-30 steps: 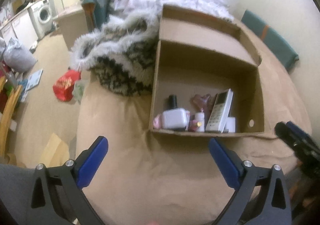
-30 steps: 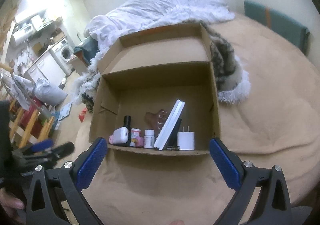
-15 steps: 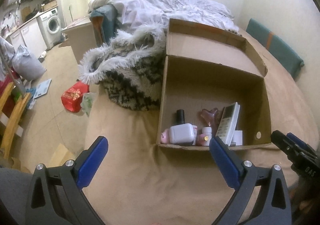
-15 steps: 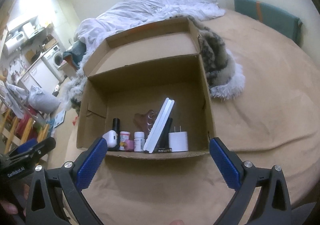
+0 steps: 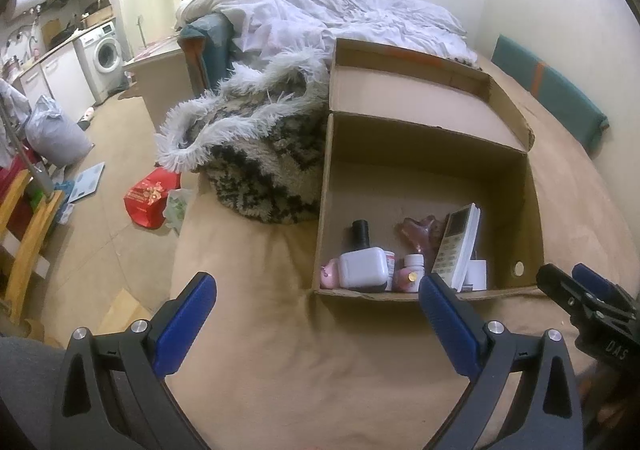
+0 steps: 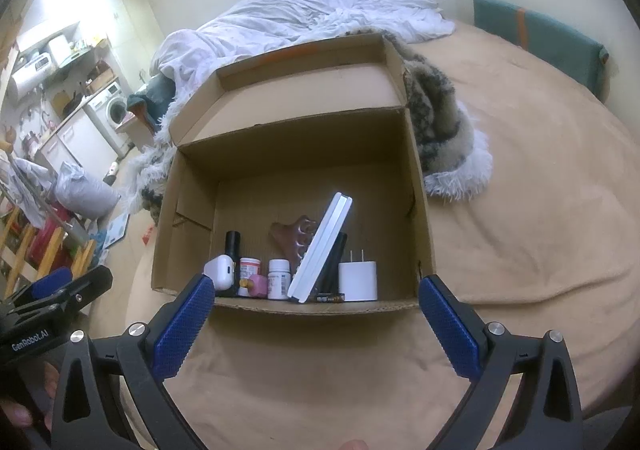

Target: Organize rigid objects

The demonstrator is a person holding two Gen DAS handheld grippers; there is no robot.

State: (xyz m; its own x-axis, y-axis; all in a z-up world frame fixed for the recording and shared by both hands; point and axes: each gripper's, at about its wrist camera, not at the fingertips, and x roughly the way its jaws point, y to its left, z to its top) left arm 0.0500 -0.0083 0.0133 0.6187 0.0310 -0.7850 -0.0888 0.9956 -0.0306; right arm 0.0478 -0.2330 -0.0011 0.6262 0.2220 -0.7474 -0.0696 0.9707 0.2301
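The cardboard box (image 6: 416,185) stands open on the tan bedcover (image 6: 520,189) at frame centre in the right wrist view, lid flap folded back toward the upper part of the frame. All contents line up against the near wall at lower centre:

- white earbud case (image 6: 219,270) and black bottle (image 6: 232,246) at the left end;
- two small pill bottles (image 6: 279,278) beside them;
- white remote control (image 6: 322,248) leaning tilted, its top toward the right;
- white plug adapter (image 6: 357,278) at the right end, prongs up.

The rear two-thirds of the box floor is bare. A patterned fringed blanket (image 5: 260,153) lies against the box's left wall in the left wrist view.

The left gripper (image 5: 316,314) is spread wide and empty, low in the frame, short of the box's near left corner. The right gripper (image 6: 314,314) is likewise spread wide and empty, its fingertips (image 6: 440,310) flanking the near rim. Bare bedcover lies between both grippers and the box.
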